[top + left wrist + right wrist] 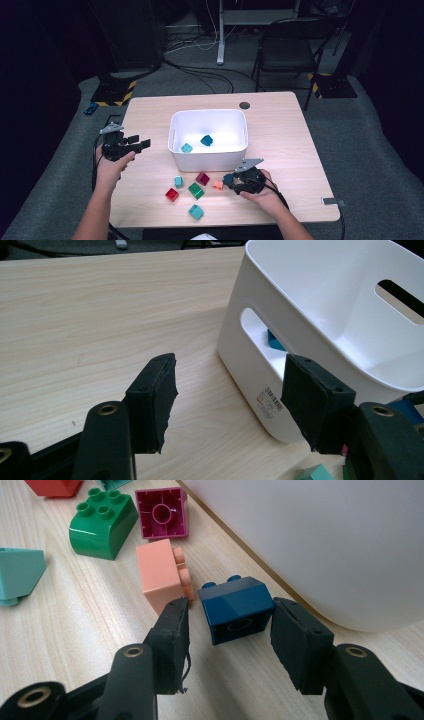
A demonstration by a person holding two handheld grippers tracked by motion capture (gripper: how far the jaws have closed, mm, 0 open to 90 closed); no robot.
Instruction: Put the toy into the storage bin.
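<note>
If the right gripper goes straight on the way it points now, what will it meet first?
Probably the dark blue block, which sits between the right gripper's open jaws. Beyond it stands the white bin.

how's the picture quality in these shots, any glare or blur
High view: soft and low in detail, dark room around the lit table, glare inside the white bin. Right gripper view: sharp on the blue block, bin wall washed out. Left gripper view: clear, evenly lit.

White bin [208, 155] on pale wood table [280, 150]; dark blue brick [236, 609], salmon brick [161, 576], green brick [102, 524], magenta brick [162, 513], black pads [172, 635].
</note>
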